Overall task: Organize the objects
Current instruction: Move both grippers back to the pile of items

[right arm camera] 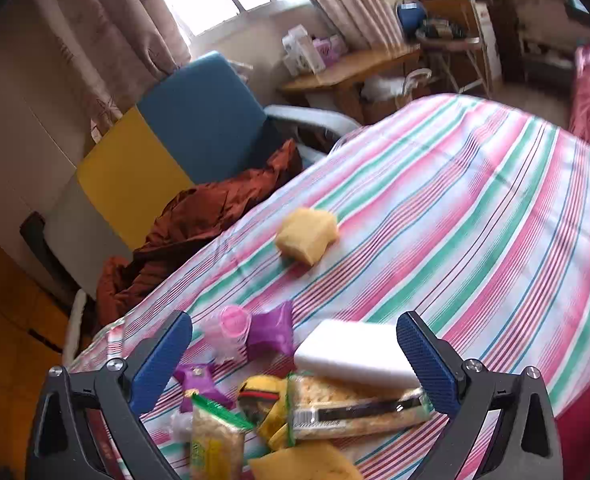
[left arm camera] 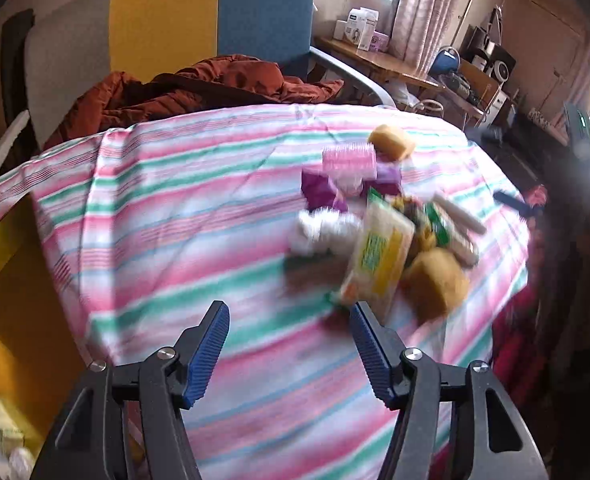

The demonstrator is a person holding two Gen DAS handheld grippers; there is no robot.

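Note:
A pile of small objects lies on a striped cloth (left arm camera: 199, 208). In the left wrist view I see a yellow snack packet (left arm camera: 379, 256), a yellow sponge (left arm camera: 435, 280), a pink hair roller (left arm camera: 349, 162), purple packets (left arm camera: 323, 192) and a second sponge (left arm camera: 391, 140) behind. My left gripper (left arm camera: 289, 346) is open and empty, just short of the packet. In the right wrist view my right gripper (right arm camera: 295, 364) is open and empty over the pile, with a white block (right arm camera: 355, 354) and a clear snack packet (right arm camera: 359, 408) between its fingers. A lone sponge (right arm camera: 307, 234) lies farther out.
A blue and yellow chair (left arm camera: 215, 20) with a rust-red jacket (left arm camera: 199, 88) stands behind the cloth. A wooden desk (right arm camera: 351, 70) with boxes is by the window. The cloth's edge drops off at the right (left arm camera: 511, 280).

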